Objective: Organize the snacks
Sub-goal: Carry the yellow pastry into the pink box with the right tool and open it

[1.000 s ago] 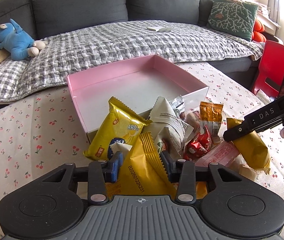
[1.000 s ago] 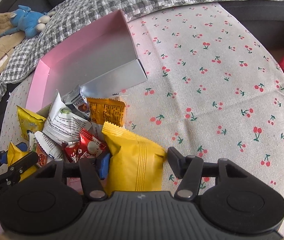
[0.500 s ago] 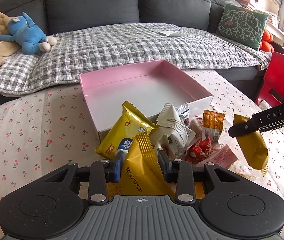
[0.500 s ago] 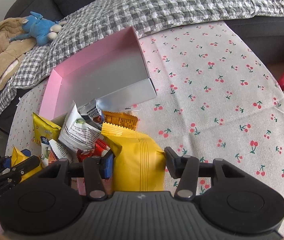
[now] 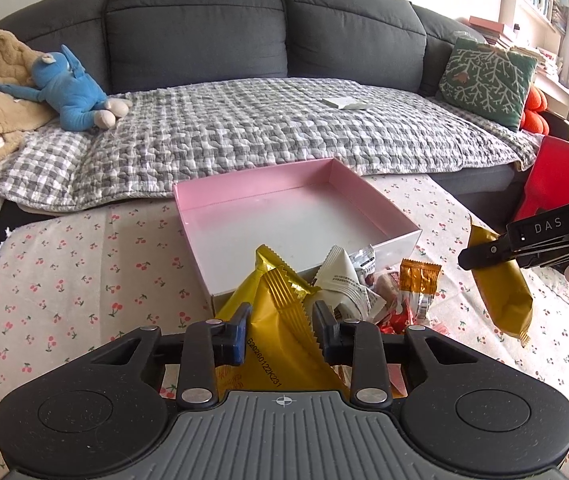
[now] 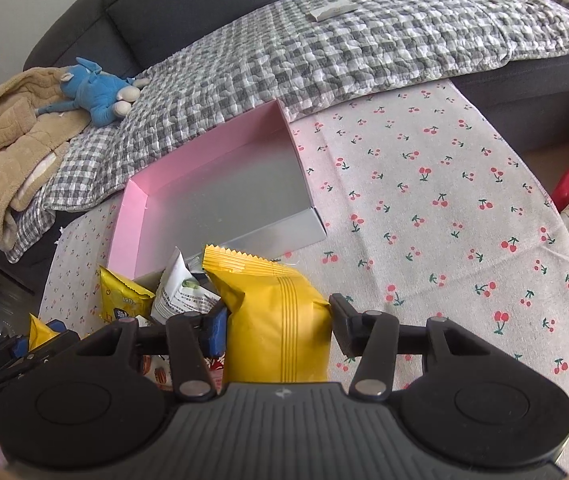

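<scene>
The lower part of the gold snack packet (image 5: 284, 344) disappears behind the left gripper's (image 5: 280, 328) body, the yellow packet's (image 6: 280, 328) bottom hides likewise behind the right gripper (image 6: 278, 326), and printed wrapper text stays illegibly small.

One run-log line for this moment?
left gripper: shut on gold packet | right gripper: shut on yellow packet | pink box: empty

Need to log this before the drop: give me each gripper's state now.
Left gripper: closed on a gold snack packet.
Right gripper: closed on a yellow snack bag.
</scene>
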